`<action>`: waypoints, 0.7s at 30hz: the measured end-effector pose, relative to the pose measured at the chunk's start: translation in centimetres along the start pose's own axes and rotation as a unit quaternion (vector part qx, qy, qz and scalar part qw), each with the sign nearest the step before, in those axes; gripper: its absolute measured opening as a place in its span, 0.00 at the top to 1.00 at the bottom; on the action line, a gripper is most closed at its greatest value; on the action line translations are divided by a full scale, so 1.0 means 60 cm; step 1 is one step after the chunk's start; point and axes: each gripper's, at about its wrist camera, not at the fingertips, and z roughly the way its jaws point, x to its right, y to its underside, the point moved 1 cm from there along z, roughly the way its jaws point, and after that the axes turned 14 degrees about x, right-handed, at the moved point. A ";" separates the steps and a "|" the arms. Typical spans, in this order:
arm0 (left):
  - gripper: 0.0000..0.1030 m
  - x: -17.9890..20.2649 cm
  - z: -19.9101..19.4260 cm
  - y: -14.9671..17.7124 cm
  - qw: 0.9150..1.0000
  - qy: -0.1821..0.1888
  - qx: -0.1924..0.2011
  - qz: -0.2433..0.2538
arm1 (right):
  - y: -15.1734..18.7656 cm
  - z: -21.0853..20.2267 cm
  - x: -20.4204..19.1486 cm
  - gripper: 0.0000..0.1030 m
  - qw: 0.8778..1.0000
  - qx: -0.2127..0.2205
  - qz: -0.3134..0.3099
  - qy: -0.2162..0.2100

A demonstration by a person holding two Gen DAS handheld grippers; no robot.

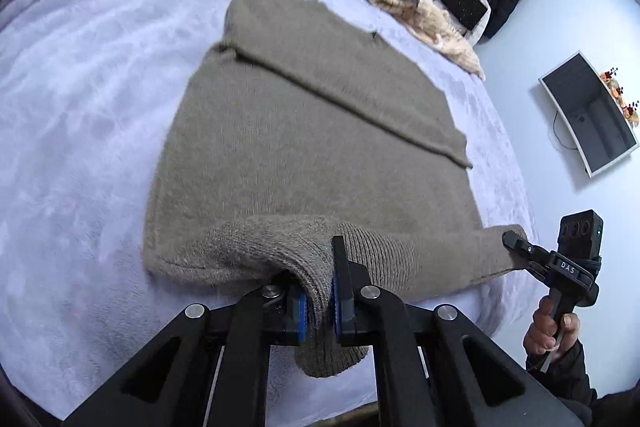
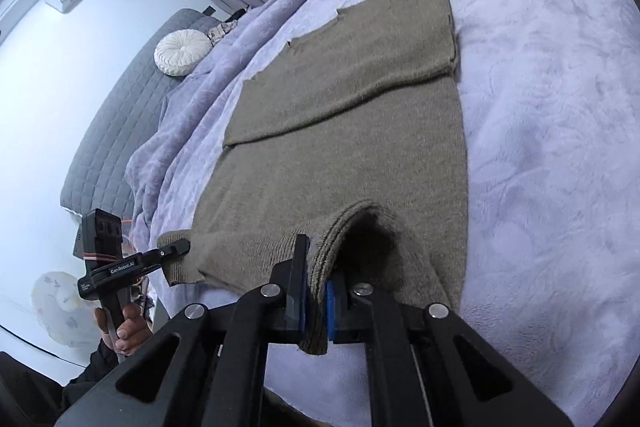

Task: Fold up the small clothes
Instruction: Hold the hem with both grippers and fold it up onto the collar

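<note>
Monitor (image 1: pixel 590 115) only in left view.

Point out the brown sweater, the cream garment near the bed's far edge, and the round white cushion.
brown sweater (image 1: pixel 280 131), left wrist view, on its flat middle panel.
cream garment (image 1: pixel 424 19), left wrist view, on its crumpled ribbed fabric.
round white cushion (image 2: pixel 182 53), right wrist view, on its pleated face near the centre button.

Left gripper (image 1: pixel 320 297) angled downward, jaws clamped tight on knit fabric; right gripper (image 2: pixel 316 301) likewise angled down and clamped on fabric; bare hands (image 1: pixel 550 331) wrapped round both handles
</note>
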 end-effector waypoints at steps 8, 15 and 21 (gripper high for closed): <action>0.90 0.038 -0.009 -0.079 0.999 -0.004 0.026 0.023 | -0.076 -0.021 -0.048 0.93 0.998 0.060 -0.027 -0.005; 0.90 0.065 0.020 -0.139 0.998 -0.026 0.029 0.052 | -0.128 -0.011 -0.072 0.93 0.996 0.082 -0.044 0.010; 0.90 0.074 0.059 -0.163 0.997 -0.052 0.021 0.060 | -0.156 0.007 -0.073 0.93 0.994 0.090 -0.050 0.033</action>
